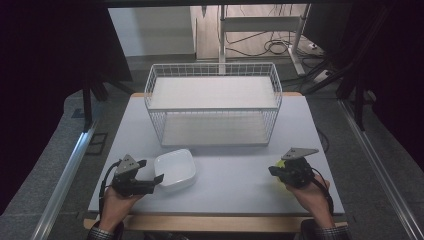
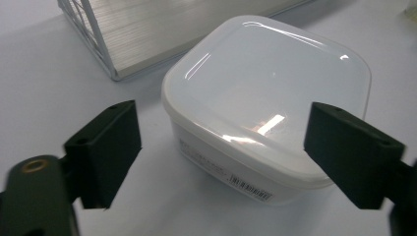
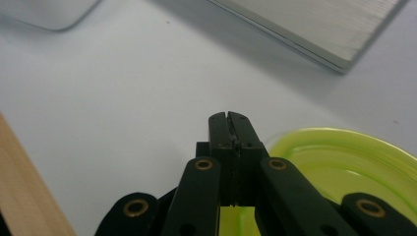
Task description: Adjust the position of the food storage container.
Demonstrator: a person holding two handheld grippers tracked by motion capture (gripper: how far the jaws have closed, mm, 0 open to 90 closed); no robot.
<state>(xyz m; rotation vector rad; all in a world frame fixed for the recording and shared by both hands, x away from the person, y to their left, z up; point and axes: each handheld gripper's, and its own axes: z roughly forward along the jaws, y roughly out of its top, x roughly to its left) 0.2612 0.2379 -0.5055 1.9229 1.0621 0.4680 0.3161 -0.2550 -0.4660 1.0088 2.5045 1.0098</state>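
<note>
**White, Black and a Flash of Lime**

The container (image 1: 175,169) is milky white with a glossy lid; a small white label with dark print runs along its side in the left gripper view. The wire basket (image 1: 213,103) is white, its shelves a pale grey with fine lines. The table (image 1: 235,170) is light grey, edged in tan wood. The left gripper (image 1: 150,176) and the right gripper (image 1: 274,170) are matt black with brass-coloured rivets and grey top plates. The dish (image 3: 344,167) is translucent yellow-green.
</note>
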